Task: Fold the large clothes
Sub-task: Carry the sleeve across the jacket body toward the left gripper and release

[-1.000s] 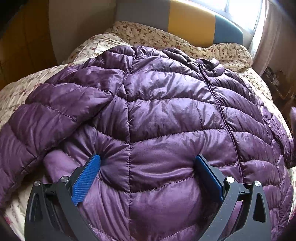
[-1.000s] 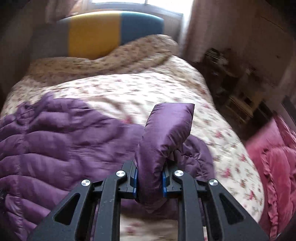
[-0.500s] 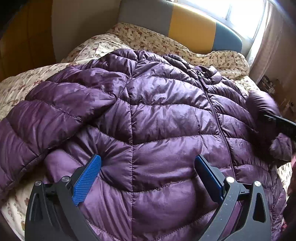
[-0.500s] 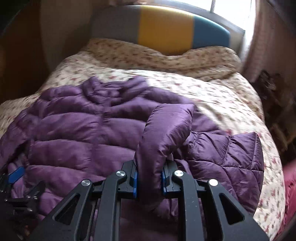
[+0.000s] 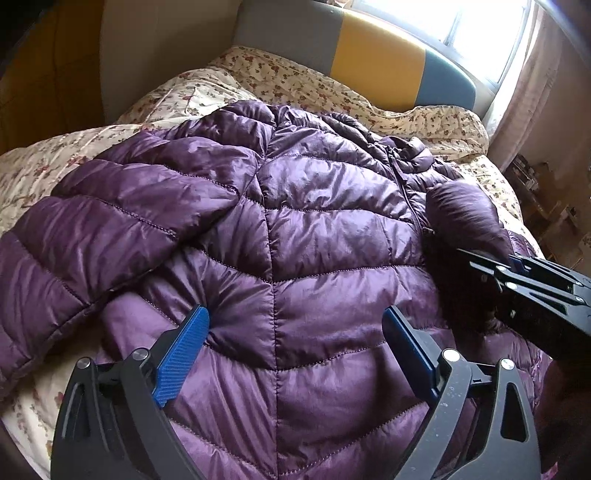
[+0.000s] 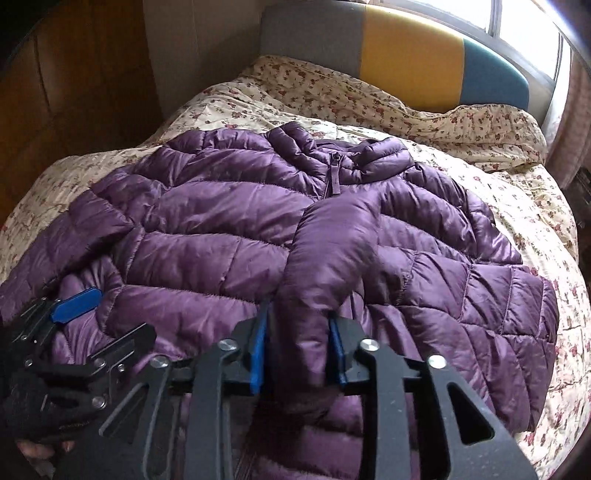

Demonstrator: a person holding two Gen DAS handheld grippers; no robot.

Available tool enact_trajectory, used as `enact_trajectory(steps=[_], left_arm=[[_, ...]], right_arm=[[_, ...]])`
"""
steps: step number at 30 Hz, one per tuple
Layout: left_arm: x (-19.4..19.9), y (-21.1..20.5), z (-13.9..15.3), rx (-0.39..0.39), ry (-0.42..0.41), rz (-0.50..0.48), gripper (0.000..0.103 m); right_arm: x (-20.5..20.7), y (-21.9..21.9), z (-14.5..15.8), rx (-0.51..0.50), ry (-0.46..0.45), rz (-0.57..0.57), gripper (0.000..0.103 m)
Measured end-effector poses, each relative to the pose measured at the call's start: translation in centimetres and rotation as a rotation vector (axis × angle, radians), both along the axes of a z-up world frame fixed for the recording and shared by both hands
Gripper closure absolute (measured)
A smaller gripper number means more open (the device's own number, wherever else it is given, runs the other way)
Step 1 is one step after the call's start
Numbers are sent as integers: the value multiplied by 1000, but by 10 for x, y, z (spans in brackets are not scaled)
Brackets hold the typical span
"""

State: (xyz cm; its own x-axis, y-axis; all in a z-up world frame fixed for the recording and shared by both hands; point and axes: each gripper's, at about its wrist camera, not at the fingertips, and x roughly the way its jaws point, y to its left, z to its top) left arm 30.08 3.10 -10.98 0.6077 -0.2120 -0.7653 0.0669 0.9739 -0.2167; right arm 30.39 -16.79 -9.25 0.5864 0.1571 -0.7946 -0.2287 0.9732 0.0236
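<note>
A purple quilted down jacket (image 5: pixel 314 229) lies front up on the bed, zipped, collar toward the headboard; it also shows in the right wrist view (image 6: pixel 207 236). My left gripper (image 5: pixel 295 343) is open, its blue pads pressed against the jacket's lower front. My right gripper (image 6: pixel 299 354) is shut on the end of the jacket's sleeve (image 6: pixel 332 258) and holds it above the jacket's front. The right gripper (image 5: pixel 524 284) shows at the right of the left wrist view, with the sleeve (image 5: pixel 461 218) sticking out of it. The other sleeve (image 5: pixel 92 236) lies folded over the jacket's left side.
The bed has a cream floral quilt (image 6: pixel 369 103) and a padded headboard (image 6: pixel 413 55) in grey, yellow and blue. A window (image 5: pixel 480 29) and curtain are behind it. A wooden wardrobe (image 6: pixel 74 92) stands to the left. Cluttered shelves (image 5: pixel 532 181) are beyond the bed's right edge.
My right gripper has carried the sleeve end leftward from the bed's right side to over the jacket's front. My left gripper has stayed open on the jacket's lower part.
</note>
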Motion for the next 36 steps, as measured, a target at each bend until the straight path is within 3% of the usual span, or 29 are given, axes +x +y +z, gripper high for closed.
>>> enact_trajectory(steps=[3,5,7,9,14,24,29,33,36], left_arm=[[-1,0,1,7,4,-2,12],[-3,1,3,7,4,0,12],[-4,1,4,5,3,0,12],[-6,1,6,-1,2,-1,12],[-8,-2,11,-10,0,-11,12],[-5,-15,25,-52,-19,-33,12],[5,-19,31,-116,-14,-43,12],[16,-32,36,-177,3,-72,12],[25,-51,35,-148,23,-104,12]], right_arm=[[-6,1,2,-9,-12,9,70],[-9,0,3,-5,-16,11,59],[-11,0,6,-7,-21,13,57],[-14,0,9,-2,-27,20,44],[-26,-3,20,-5,-59,21,35],[-38,-5,23,-260,-146,-39,33],[-54,-9,32,-320,-194,-11,13],[-66,-15,36,-354,-213,14,9],[-69,-35,33,-362,-200,-21,9]])
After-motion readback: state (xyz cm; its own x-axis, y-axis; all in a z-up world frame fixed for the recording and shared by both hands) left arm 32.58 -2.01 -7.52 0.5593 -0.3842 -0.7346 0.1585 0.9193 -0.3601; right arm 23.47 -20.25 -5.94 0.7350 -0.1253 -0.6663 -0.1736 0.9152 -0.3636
